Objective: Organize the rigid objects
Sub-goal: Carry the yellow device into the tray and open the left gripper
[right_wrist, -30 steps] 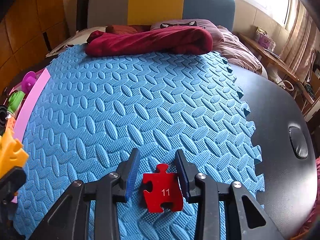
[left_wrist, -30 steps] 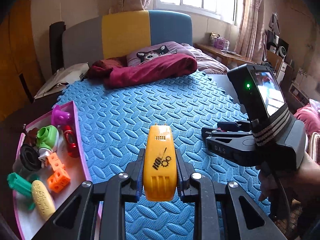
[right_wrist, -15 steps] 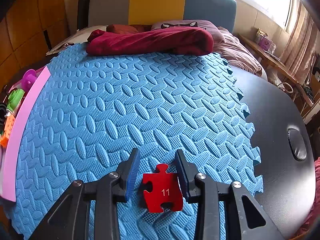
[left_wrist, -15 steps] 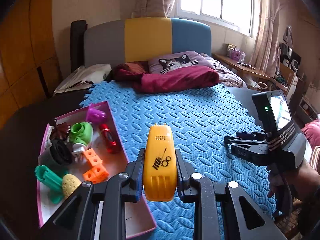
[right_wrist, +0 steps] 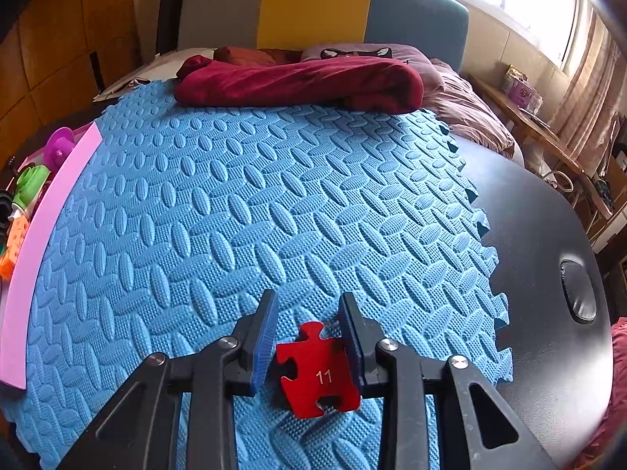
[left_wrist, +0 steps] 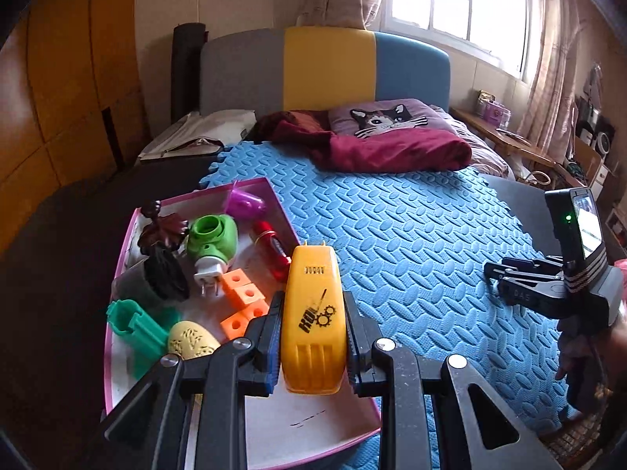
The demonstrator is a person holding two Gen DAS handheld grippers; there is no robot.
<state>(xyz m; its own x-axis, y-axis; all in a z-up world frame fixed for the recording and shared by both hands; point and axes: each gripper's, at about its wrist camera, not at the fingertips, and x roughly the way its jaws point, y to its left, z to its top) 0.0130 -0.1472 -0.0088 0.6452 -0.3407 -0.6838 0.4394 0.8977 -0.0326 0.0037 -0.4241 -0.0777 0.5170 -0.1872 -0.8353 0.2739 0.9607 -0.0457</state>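
Note:
My left gripper is shut on a yellow toy tool with a black gear logo, held over the near right part of the pink-rimmed tray. In the tray lie a green plug toy, orange cubes, a red cylinder and a purple piece. My right gripper points down at the blue foam mat; its jaws are closing on a red puzzle piece marked 11, with both pads at its edges. In the left wrist view the right gripper shows at the right.
A maroon blanket and a cat pillow lie at the mat's far end, by the headboard. The tray's pink wall borders the mat on the left. Black tabletop runs along the mat's right side.
My left gripper has carried the yellow toy leftward until it hangs over the tray. The right gripper's jaws have narrowed onto the red puzzle piece, which has tilted slightly.

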